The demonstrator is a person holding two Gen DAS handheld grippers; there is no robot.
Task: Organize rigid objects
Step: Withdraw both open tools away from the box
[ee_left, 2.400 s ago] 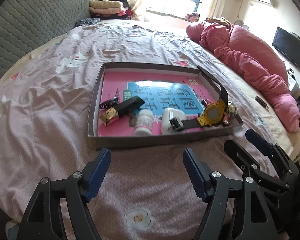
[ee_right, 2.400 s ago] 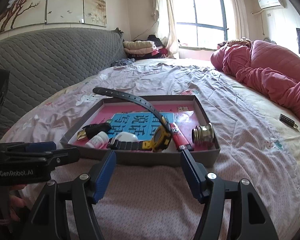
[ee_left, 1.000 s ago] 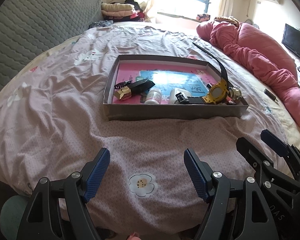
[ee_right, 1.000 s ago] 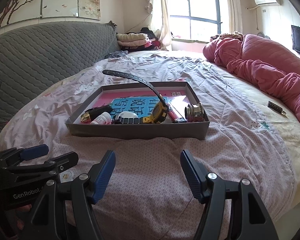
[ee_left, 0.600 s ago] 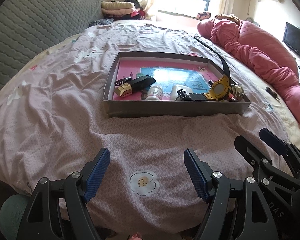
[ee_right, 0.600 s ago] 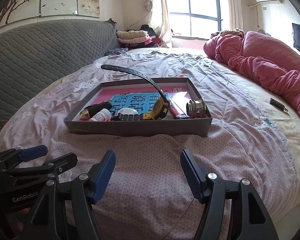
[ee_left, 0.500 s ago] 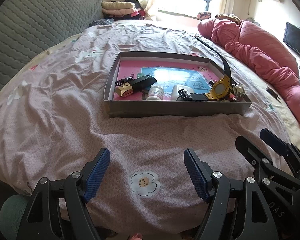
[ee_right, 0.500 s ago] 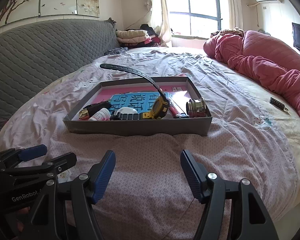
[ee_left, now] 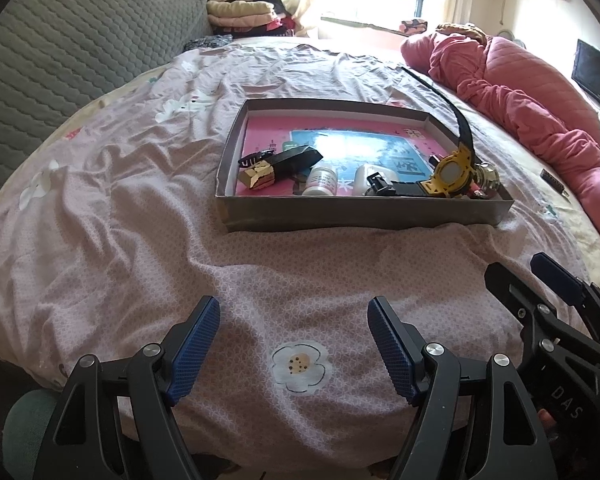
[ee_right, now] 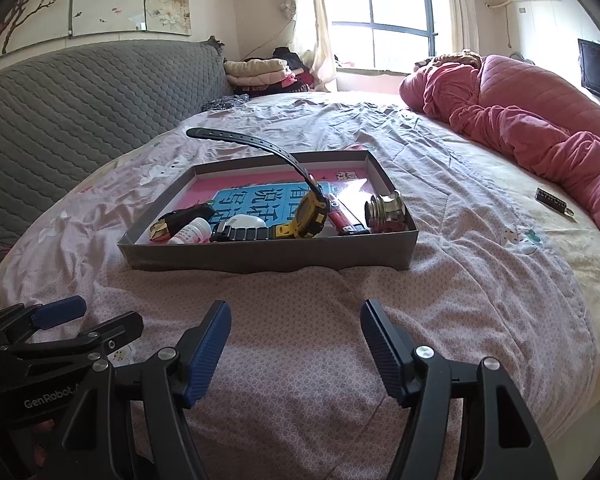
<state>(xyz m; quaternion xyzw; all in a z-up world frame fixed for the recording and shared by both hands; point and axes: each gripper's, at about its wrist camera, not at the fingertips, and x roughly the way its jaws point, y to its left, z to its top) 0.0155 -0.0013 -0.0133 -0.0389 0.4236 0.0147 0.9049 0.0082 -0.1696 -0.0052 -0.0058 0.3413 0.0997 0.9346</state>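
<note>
A shallow grey box (ee_left: 340, 214) (ee_right: 260, 254) with a pink and blue bottom lies on the bed. It holds a yellow and black watch (ee_left: 454, 170) (ee_right: 310, 210) whose strap arcs upward, a white pill bottle (ee_left: 322, 180) (ee_right: 190, 232), a black and gold piece (ee_left: 278, 164) (ee_right: 176, 220), a red lighter (ee_right: 342, 220) and a brass fitting (ee_left: 486, 176) (ee_right: 386, 208). My left gripper (ee_left: 294, 338) hovers open over the sheet in front of the box, with nothing between its fingers. My right gripper (ee_right: 296, 340) is open and empty too, also short of the box.
The bed is covered by a pink flowered sheet (ee_left: 140, 220). A rumpled pink quilt (ee_right: 520, 120) lies along the right side, with a small dark object (ee_right: 552, 200) near it. A grey quilted headboard (ee_right: 80, 100) rises at left. Folded clothes (ee_right: 256, 70) sit by the window.
Both grippers have drawn back from the box towards the near edge of the bed, so the box looks smaller and farther. In the last second little has shifted. Both stayed open.
</note>
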